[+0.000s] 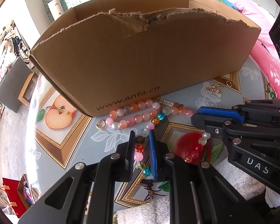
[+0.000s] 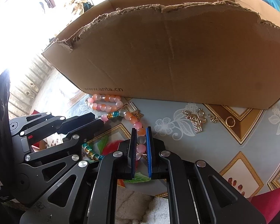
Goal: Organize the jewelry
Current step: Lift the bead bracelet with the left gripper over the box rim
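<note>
My left gripper (image 1: pixel 142 137) is narrowed onto the multicolour segment of the bead strand (image 1: pixel 140 148). My right gripper (image 2: pixel 141 132) clamps the strand's pink-orange beads (image 2: pixel 141 140), near the cardboard box (image 2: pixel 177 56).

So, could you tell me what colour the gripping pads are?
Blue pads, clearest in the right wrist view.

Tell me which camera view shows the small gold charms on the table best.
The right wrist view. There the gold charms lie in open sight beside a gold ring, in front of the cardboard box. In the left wrist view the charms are smaller and hard to make out, near the box.
</note>
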`<state>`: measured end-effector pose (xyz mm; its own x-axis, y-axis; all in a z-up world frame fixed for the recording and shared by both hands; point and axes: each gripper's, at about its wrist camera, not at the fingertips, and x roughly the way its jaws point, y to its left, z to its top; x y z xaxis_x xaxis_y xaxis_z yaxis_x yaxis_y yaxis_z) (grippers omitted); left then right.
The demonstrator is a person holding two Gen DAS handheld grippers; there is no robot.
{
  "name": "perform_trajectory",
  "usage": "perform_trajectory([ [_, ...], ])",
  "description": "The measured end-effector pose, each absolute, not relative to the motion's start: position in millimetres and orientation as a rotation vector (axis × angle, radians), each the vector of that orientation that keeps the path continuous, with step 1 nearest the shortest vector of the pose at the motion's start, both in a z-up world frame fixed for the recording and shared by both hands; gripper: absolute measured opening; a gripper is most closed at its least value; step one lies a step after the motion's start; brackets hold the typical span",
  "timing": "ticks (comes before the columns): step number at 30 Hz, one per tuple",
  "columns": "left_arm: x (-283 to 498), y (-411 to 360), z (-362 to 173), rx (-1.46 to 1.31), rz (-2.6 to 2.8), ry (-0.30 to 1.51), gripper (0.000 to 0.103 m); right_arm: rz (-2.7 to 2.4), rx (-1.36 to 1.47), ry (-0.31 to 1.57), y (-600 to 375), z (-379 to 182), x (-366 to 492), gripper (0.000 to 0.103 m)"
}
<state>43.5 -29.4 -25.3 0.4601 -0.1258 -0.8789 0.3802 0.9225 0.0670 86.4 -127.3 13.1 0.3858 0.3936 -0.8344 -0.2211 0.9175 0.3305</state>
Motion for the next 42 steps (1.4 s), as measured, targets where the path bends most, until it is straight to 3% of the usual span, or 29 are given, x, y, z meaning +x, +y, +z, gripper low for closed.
perform_trajectory([
  [14, 18, 14, 24, 0.115, -0.447, 0.973, 0.009, 0.453, 0.148, 1.056, -129, 44, 63, 0.007],
  [25, 5, 57, 135, -0.062, -0.701, 0.747, 0.009, 0.552, 0.139, 0.876, -132, 130, 55, 0.007],
  [32, 37, 63, 179, -0.071, -0.714, 0.631, 0.009, 0.590, 0.154, 0.793, -148, 173, 99, 0.007],
  [42, 142, 18, 130, 0.051, -0.556, 0.777, 0.009, 0.569, 0.226, 1.040, -151, 129, 212, 0.007],
])
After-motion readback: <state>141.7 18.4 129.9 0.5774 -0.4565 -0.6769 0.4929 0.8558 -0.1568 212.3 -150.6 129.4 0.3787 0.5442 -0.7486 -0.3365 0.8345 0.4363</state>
